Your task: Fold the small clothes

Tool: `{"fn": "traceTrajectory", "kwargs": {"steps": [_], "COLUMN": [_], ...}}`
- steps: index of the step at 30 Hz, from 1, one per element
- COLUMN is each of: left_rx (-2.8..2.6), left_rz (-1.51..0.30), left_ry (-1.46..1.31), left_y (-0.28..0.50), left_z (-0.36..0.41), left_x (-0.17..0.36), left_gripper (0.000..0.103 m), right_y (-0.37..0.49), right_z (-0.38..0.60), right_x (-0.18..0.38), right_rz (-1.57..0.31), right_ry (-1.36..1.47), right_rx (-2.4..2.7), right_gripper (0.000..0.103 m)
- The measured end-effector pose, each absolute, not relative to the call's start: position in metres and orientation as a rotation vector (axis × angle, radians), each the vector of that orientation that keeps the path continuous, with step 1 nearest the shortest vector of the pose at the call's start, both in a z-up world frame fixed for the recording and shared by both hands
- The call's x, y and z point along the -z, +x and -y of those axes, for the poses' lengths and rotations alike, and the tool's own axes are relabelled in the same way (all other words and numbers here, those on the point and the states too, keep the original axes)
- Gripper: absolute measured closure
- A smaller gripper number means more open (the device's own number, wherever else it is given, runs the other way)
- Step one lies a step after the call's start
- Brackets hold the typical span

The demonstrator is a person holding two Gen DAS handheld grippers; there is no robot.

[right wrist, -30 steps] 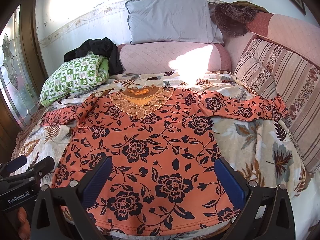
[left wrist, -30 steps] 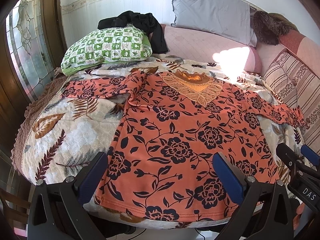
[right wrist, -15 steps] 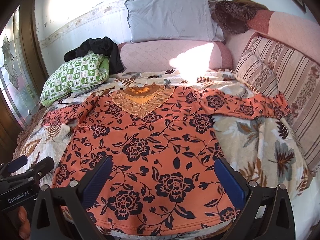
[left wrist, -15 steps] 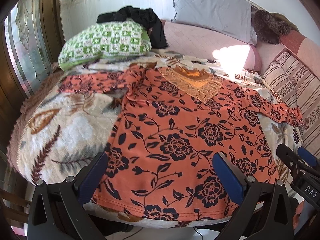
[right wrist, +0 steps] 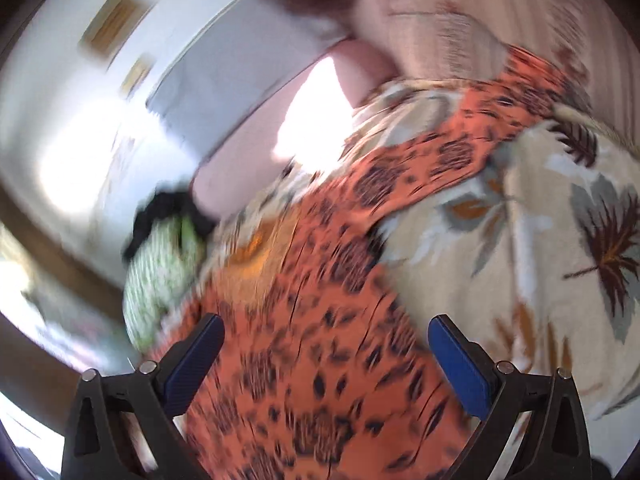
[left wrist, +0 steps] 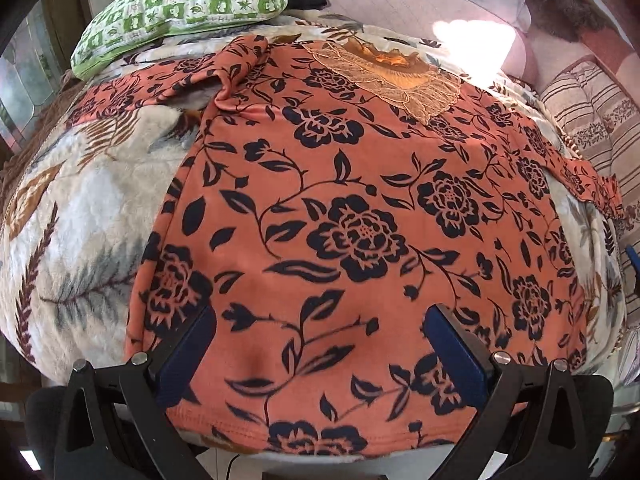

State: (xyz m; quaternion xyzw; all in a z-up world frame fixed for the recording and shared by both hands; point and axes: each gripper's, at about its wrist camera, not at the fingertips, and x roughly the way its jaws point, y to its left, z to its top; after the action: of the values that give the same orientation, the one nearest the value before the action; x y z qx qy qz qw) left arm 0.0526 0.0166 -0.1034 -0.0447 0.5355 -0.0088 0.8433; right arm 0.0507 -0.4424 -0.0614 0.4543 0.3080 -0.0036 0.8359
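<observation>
An orange top with dark flowers [left wrist: 352, 200] lies flat and face up on the bed, its lace collar [left wrist: 392, 76] at the far end and both sleeves spread sideways. My left gripper [left wrist: 320, 344] hovers open just above the hem, blue pads wide apart, nothing between them. The right wrist view is blurred and tilted: the same orange top [right wrist: 320, 340] runs diagonally, its right sleeve [right wrist: 460, 160] stretching up to the right. My right gripper [right wrist: 324, 356] is open over the top's right side and holds nothing.
A leaf-print blanket [left wrist: 80, 208] covers the bed. A green checked pillow [left wrist: 184, 8] lies at the far left with dark clothing behind it. Striped cushions [left wrist: 592, 108] line the right side, pink bolsters the back. The bed's near edge [left wrist: 280, 452] is just below the hem.
My left gripper has moved forward and down, closer to the hem. The right gripper has swung fast and tilted toward the right sleeve, blurring its view. Both have stayed open.
</observation>
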Motion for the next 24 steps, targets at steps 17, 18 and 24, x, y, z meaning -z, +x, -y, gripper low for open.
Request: {"fn": "traceTrajectory", "kwargs": {"steps": [17,18,24], "left_rx": [-0.022,-0.016,0.052], "left_rz": [-1.094,-1.084,-1.032], "left_ry": [-0.009,-0.009,-0.034], "left_y": [0.128,0.127,0.119], "left_z": [-0.023,-0.024,-0.032], "left_x": [0.152,0.153,0.156], "left_gripper": [0.000,0.000,0.000], "right_y": [0.177,0.184,0.225], "right_z": [0.682,0.684,0.666], "right_x": [0.142,0.141,0.100], "right_rz": [-0.550,-0.557,-0.609], "right_ry": [1.176,1.153,0.916], "right_rx": [0.447,0.457,0.453], "right_gripper": [0.064,0.064,0.095]}}
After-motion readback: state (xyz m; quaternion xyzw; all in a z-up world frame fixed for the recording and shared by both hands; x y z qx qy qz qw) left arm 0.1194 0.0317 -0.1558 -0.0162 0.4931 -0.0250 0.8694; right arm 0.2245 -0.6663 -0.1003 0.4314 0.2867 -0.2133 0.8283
